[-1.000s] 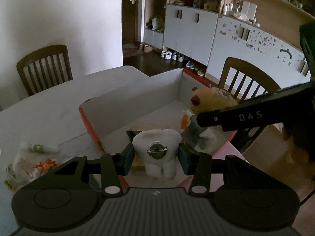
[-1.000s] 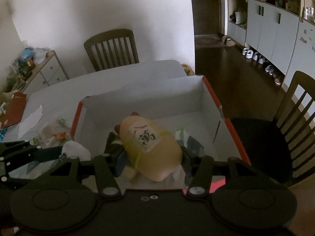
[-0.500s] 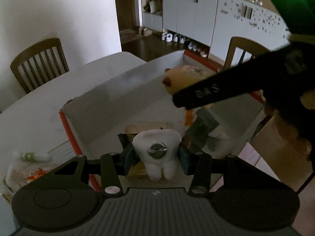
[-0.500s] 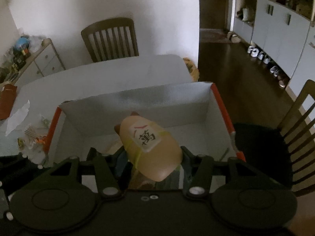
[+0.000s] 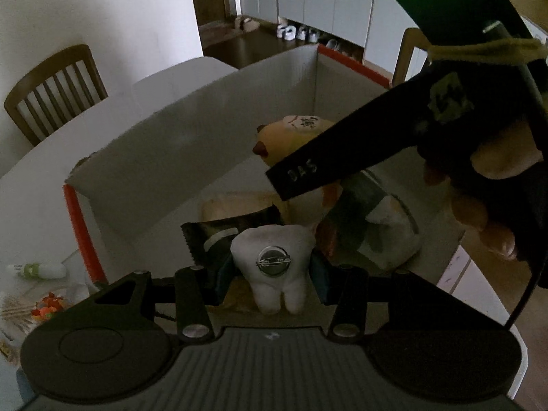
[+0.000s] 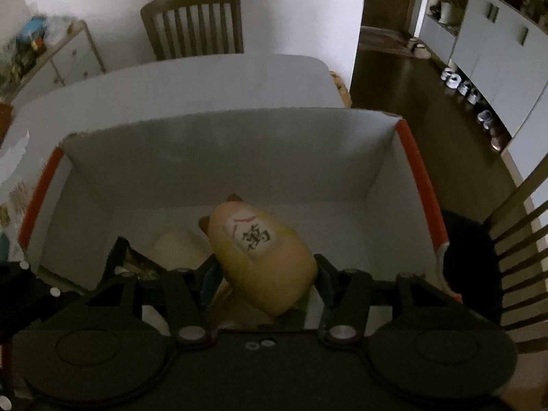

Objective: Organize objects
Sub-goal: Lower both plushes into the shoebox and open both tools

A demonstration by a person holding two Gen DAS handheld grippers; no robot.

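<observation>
Your left gripper (image 5: 270, 274) clenched a white tooth-shaped plush (image 5: 272, 263), and your right gripper (image 6: 263, 274) clenched a tan plush toy (image 6: 263, 257), both held over the open box (image 6: 219, 150) on the table (image 6: 171, 82). Packets (image 5: 222, 236) lay on the box floor already; a small bottle (image 5: 37, 270) and scraps remained near the table's left edge.

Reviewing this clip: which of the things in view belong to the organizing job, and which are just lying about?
Part of the job:
- tooth-shaped plush, held in the left tongs
- yellow cat plush, held in the right tongs
- cardboard box, with packets already inside

Just lying about:
- small bottle and wrappers on the table
- wooden chair
- shoes on the floor
</observation>
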